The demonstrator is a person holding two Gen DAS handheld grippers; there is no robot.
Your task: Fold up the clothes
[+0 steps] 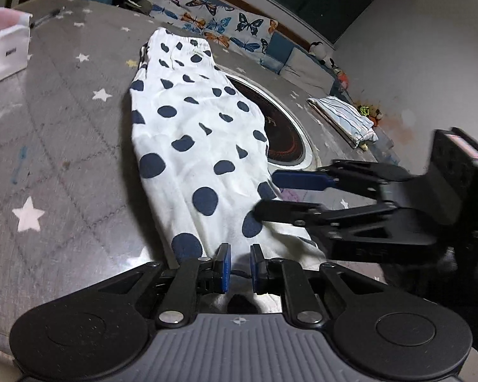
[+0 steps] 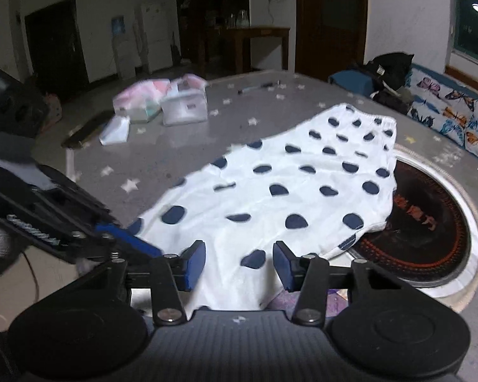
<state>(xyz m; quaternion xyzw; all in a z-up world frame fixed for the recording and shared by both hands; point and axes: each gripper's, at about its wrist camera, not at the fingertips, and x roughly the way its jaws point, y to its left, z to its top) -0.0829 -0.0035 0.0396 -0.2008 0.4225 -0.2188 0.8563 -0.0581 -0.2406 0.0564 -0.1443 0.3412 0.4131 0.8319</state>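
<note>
Grey table (image 1: 63, 146); trousers (image 1: 194, 146) hem hidden by tools.

White trousers (image 1: 191, 146) with navy polka dots. Grey quilted table cover (image 1: 63, 146) with white stars. Blue pads (image 1: 225, 269) on black grippers; butterfly-print cushion (image 1: 213, 22) behind.

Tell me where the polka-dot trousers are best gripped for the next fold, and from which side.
Probably at the near leg-cuff end of the polka-dot trousers, approached from the near table edge. They lie flat and lengthwise, elastic waistband far away, so the cuffs are the free end to carry over. Left gripper and right gripper both sit open at that hem.
</note>
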